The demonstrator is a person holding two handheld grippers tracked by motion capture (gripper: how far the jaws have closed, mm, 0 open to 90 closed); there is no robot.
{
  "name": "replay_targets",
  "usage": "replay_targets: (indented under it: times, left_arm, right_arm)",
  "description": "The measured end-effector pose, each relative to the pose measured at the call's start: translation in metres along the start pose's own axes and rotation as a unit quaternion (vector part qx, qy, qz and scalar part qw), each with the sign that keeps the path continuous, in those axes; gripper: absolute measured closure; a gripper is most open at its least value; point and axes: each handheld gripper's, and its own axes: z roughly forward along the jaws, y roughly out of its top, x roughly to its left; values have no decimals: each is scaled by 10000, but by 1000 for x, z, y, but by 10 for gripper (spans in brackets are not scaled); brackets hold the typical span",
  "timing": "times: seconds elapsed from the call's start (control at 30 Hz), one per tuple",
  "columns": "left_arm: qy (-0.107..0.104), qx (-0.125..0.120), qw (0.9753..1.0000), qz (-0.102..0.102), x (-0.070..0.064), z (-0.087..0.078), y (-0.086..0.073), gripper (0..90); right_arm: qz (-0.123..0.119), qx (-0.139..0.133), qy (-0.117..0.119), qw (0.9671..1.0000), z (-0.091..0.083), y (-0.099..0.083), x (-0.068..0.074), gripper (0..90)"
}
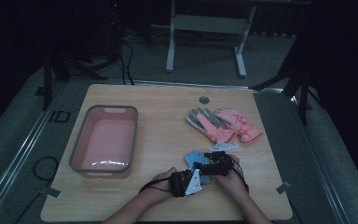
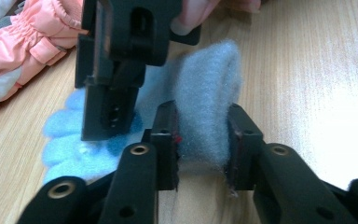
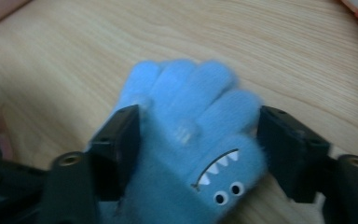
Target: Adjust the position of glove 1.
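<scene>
A fuzzy blue glove [image 1: 195,157] with a toothy monster face lies near the table's front middle. My left gripper [image 1: 201,179] comes from the lower left and is shut on the glove's cuff. In the left gripper view the jaws [image 2: 203,140] squeeze the raised fleece cuff [image 2: 205,88] between them. My right gripper [image 1: 203,166] comes from the right and stands open over the glove's fingers. In the right gripper view its jaws [image 3: 198,135] stand on either side of the glove [image 3: 191,107], fingers pointing away. The right gripper's black body [image 2: 116,60] looms in the left gripper view.
A pink basin with a grey rim [image 1: 81,135] sits on the table's left half. A pair of pink and grey winter gloves [image 1: 223,123] lies at the back right, just beyond the blue glove, and shows as pink gloves [image 2: 28,42] in the left gripper view.
</scene>
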Motion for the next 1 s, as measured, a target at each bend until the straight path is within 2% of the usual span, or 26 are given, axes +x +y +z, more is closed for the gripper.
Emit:
replay_targets:
  times: [0.07,0.13,0.23,0.33,0.4,0.5,0.63,0.77,0.83,1.0]
  left_arm:
    - [-22,16,10000,-8,1,0,0,720]
    - [-83,43,9999,-37,3,-1,1,729]
    - [-161,35,9998,-134,5,-2,0,739]
    - [-228,11,9995,-214,8,-2,-1,745]
    - [-257,-9,9992,-304,9,-3,-1,750]
    - [-260,-1,9990,-351,10,-4,-1,758]
    - [-265,31,9987,-426,14,-7,-1,768]
    - [-243,28,9985,-489,21,-11,0,770]
    - [-236,-55,9979,-605,27,-14,1,773]
    - [-170,-118,9978,-630,38,-26,7,773]
  right_arm:
    - [-4,-10,1,10000,0,0,0,377]
    - [-50,15,74,10000,-1,-1,2,479]
    - [-79,42,178,9998,0,0,3,580]
    - [40,92,373,9993,1,1,2,706]
    - [101,126,481,9987,2,1,3,749]
    - [275,161,454,9985,1,2,4,780]
    - [154,78,269,9995,-1,5,8,790]
    - [176,-8,312,9994,-3,12,7,792]
    - [184,-39,306,9994,-5,18,6,793]
    - [195,-210,343,9990,-13,33,6,792]
